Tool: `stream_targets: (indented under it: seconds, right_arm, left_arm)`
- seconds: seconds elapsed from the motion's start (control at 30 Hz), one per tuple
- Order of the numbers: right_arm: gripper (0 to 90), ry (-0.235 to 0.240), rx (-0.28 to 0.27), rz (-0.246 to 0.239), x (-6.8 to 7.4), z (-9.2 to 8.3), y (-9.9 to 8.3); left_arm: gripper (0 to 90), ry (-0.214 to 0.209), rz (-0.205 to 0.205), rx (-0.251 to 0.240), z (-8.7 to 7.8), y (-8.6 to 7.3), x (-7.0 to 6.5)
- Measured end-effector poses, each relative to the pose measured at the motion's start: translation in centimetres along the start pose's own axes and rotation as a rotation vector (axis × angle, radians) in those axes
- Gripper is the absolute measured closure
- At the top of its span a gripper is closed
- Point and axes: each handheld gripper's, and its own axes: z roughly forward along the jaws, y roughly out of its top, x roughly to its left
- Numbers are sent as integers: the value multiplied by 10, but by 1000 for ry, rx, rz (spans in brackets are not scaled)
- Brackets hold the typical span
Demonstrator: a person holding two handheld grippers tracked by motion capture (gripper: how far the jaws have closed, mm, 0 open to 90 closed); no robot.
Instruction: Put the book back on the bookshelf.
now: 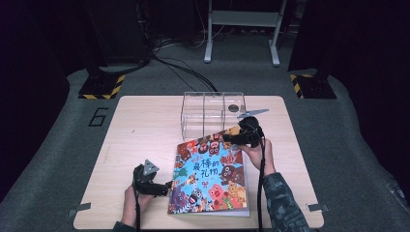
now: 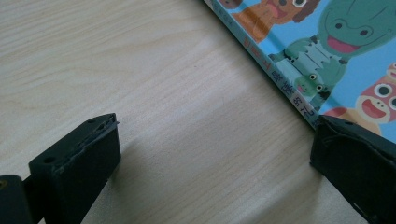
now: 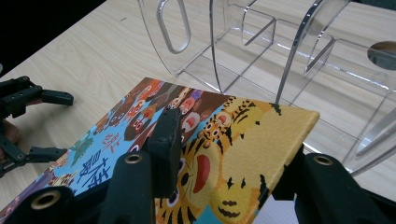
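Your right gripper (image 3: 224,154) pinches the book (image 1: 212,174) by one corner, left gripper (image 2: 210,154) open beside its spine; lift fast and it may slip into the clear rack (image 1: 212,113)

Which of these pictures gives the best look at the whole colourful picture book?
The high view: the picture book lies there whole, cover up, one far corner lifted by the right hand-held gripper. The right gripper view shows that pinched corner close up. The left gripper view shows a strip of cover along its spine edge.
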Motion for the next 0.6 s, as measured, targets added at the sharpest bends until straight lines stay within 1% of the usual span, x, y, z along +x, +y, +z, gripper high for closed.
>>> stream_targets:
  seconds: [0.07, 0.13, 0.17, 0.2, 0.23, 0.27, 0.3, 0.33, 0.4, 0.43, 0.47, 0.5, 0.53, 0.6]
  right_arm:
    - [543, -6, -18, -13, 1, -2, -2]
    - [543, -6, -39, -35, 2, -4, -4]
    - [543, -7, -43, -29, 3, -5, -5]
    - [543, -11, -50, -36, 4, -6, -6]
    - [542, -13, -61, -40, 5, -7, -6]
    - [542, -16, -71, -49, 6, -8, -7]
    - [542, -19, -80, -51, 8, -9, -7]
    - [542, -21, -90, -58, 9, -10, -8]
    - [542, -22, -105, -77, 10, -12, -10]
    - [542, -21, -113, -89, 10, -13, -10]
    - [542, -24, -118, -94, 11, -13, -10]
    - [542, -27, -125, -83, 13, -14, -11]
    - [541, -28, -132, -93, 13, -14, -11]
    - [541, -30, -144, -98, 14, -15, -12]
  left_arm:
    - [14, -4, 7, 6, -1, 0, 1]
    - [14, -14, -27, -4, -1, 0, 1]
    - [14, -14, -34, -14, 0, -1, 1]
    - [15, -11, -36, -17, 0, -1, 1]
    - [15, -18, -40, -17, -1, -1, 2]
    - [15, -18, -54, -23, -1, -1, 2]
    - [16, -26, -48, -18, -1, -1, 4]
    - [16, -26, -70, -32, -1, -1, 3]
    - [16, -40, -72, -29, -2, -1, 6]
    - [15, -45, -78, -19, -3, -1, 6]
    - [10, -33, -83, -35, -2, -2, 6]
    - [6, -38, -90, -44, -1, -2, 7]
    - [3, -39, -92, -36, -2, -2, 8]
    - [0, -49, -97, -35, -2, -1, 10]
